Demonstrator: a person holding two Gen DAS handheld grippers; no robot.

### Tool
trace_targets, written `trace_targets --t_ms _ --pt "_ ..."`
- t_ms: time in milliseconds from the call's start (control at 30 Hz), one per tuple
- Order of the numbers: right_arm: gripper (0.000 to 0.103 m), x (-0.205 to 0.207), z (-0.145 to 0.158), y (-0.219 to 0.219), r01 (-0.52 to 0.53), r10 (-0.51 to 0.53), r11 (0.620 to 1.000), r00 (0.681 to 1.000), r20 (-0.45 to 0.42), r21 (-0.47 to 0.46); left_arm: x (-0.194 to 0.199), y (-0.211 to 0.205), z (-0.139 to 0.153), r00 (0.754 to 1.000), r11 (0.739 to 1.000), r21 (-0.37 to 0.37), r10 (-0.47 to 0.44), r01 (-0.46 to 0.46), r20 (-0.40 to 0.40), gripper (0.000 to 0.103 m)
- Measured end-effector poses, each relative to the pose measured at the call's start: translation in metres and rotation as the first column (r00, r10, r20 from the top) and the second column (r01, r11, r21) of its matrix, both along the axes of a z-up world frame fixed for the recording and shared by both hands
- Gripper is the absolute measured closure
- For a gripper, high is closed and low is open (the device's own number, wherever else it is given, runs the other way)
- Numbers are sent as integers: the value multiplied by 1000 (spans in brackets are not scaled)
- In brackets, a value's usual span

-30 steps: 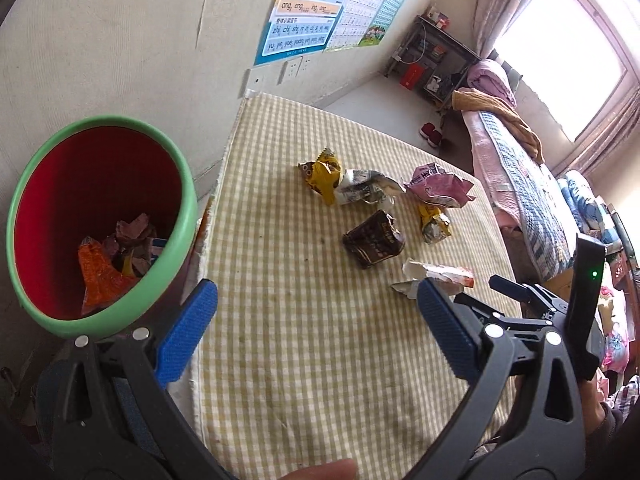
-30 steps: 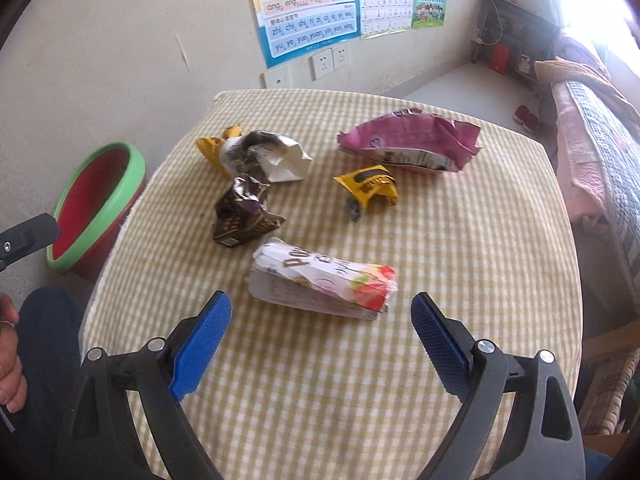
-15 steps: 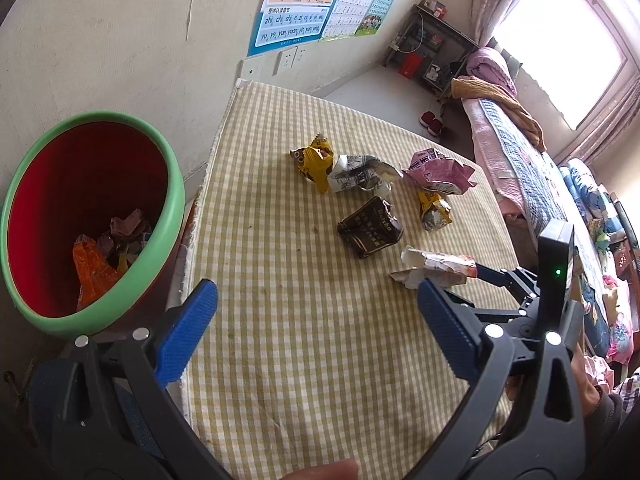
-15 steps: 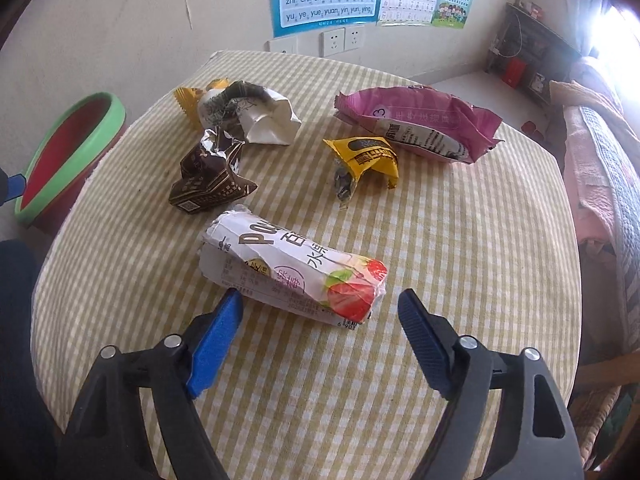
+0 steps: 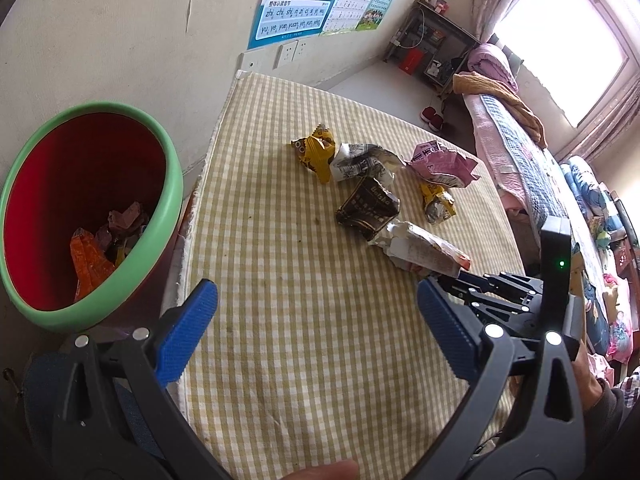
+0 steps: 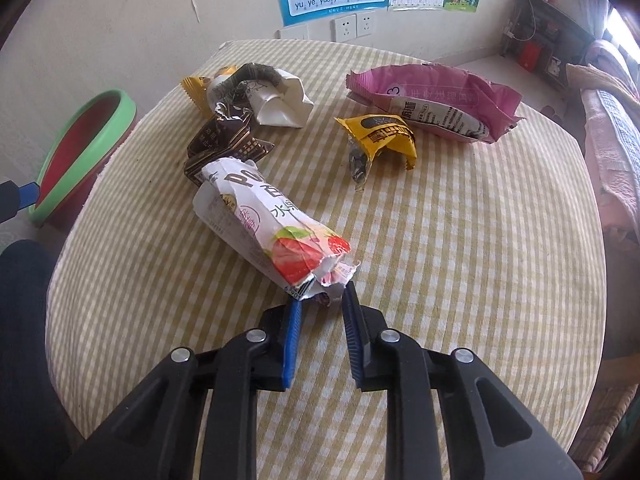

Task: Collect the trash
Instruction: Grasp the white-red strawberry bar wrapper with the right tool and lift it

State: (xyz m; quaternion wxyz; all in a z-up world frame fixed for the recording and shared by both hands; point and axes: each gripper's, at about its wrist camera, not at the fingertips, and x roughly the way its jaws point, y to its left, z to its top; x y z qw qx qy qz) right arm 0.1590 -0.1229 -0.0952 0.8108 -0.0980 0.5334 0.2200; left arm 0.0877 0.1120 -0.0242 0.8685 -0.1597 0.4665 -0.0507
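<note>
- Left wrist: your left gripper (image 5: 316,320) is spread wide, empty, hovering over the table (image 5: 280,320) beside the bin (image 5: 168,184).
- Right wrist: your right gripper (image 6: 320,300) is pinching the torn end of the white wrapper (image 6: 260,216); grasp step. Next, lift and carry it to the bin (image 6: 60,152).

right gripper (image 6: 320,300) low over table, blue pads nearly closed, pinching torn end of white wrapper (image 6: 264,216), left gripper (image 5: 316,320) held higher near table edge, jaws wide apart, holding nothing, fingertip (image 5: 324,472) visible at bottom edge of left view
</note>
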Motion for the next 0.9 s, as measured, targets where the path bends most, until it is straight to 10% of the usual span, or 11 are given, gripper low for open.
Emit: trace_targets --t_ms 167,367,667,900 --pt "82 -9 7 -6 1 -1 1000 1000 2 -13 -1 1 -2 1000 1000 -5 5 -5 -4 5" --pt "43 -13 19 -8 7 -6 1000 1000 28 -16 0 -2 -3 1000 1000 -9 -4 4 -1 5" --pt "42 11 6 18 -71 71 996 997 0 -61 1 -1 -4 1000 1000 -6 -1 1 -2 5" --pt "75 19 -3 21 -67 67 997 998 -16 -31 3 1 -7 1000 1000 -3 -4 4 -8 5"
